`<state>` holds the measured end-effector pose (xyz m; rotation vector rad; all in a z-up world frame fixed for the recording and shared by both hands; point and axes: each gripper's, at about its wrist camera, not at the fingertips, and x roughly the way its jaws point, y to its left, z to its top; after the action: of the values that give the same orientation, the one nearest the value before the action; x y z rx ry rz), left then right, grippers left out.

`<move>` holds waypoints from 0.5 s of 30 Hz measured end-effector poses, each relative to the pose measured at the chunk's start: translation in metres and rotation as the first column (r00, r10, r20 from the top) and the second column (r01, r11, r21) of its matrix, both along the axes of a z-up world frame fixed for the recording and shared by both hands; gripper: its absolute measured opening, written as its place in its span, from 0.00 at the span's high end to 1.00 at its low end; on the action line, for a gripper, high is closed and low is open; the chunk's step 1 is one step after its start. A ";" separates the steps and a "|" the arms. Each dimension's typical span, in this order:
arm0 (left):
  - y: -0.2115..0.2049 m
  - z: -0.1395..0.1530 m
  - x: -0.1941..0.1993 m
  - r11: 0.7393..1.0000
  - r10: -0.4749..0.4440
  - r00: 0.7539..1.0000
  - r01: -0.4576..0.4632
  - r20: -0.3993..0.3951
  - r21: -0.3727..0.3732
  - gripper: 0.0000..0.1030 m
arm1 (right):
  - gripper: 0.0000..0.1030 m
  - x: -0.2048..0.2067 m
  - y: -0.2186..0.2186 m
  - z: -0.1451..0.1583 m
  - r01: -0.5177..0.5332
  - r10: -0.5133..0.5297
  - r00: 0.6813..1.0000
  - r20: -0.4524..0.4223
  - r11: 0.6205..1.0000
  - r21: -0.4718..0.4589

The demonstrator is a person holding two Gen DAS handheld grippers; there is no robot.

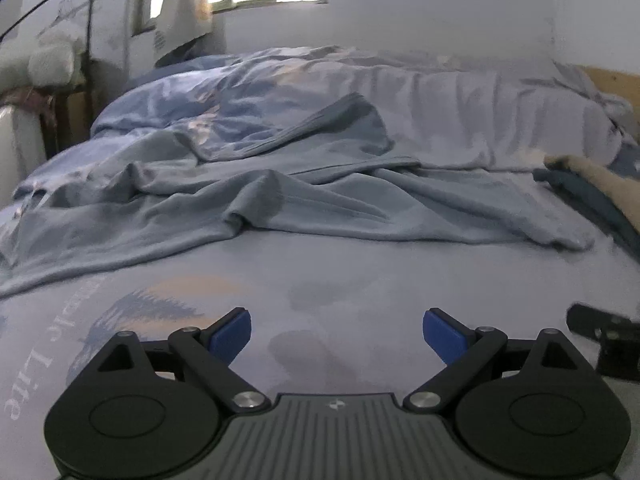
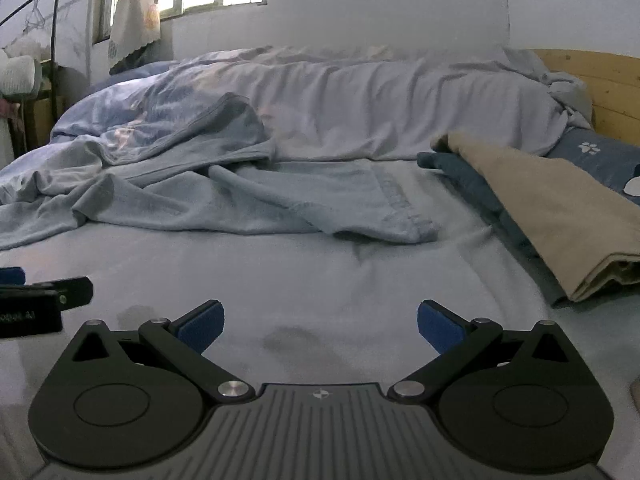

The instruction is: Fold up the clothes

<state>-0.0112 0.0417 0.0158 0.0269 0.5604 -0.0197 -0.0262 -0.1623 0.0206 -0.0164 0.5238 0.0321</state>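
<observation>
Approach stage. Left tongs point(image 1: 337, 332) and right tongs point(image 2: 320, 322) both apart, empty, above the bed point(image 2: 360, 288). Crumpled blue garment point(image 1: 248, 204) mid-frame needs spreading flat next.

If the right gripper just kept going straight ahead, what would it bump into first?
Probably the crumpled light blue garment lying across the bed. The open right gripper has only bare sheet before that, though depth is hard to judge.
</observation>
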 end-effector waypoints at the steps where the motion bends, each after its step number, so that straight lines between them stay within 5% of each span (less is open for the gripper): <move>1: -0.002 -0.003 0.001 1.000 -0.006 1.000 0.006 -0.009 0.010 0.07 | 0.00 0.002 0.000 -0.001 -0.002 0.002 1.000 -0.006 1.000 0.008; 15: -0.001 -0.017 0.010 1.000 -0.013 0.999 0.013 -0.051 0.008 0.00 | 0.00 0.016 0.004 -0.017 -0.005 0.005 0.996 -0.087 1.000 0.000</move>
<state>-0.0008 0.0403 -0.0015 0.0380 0.6115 -0.0308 -0.0103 -0.1583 0.0033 -0.0169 0.6106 0.0378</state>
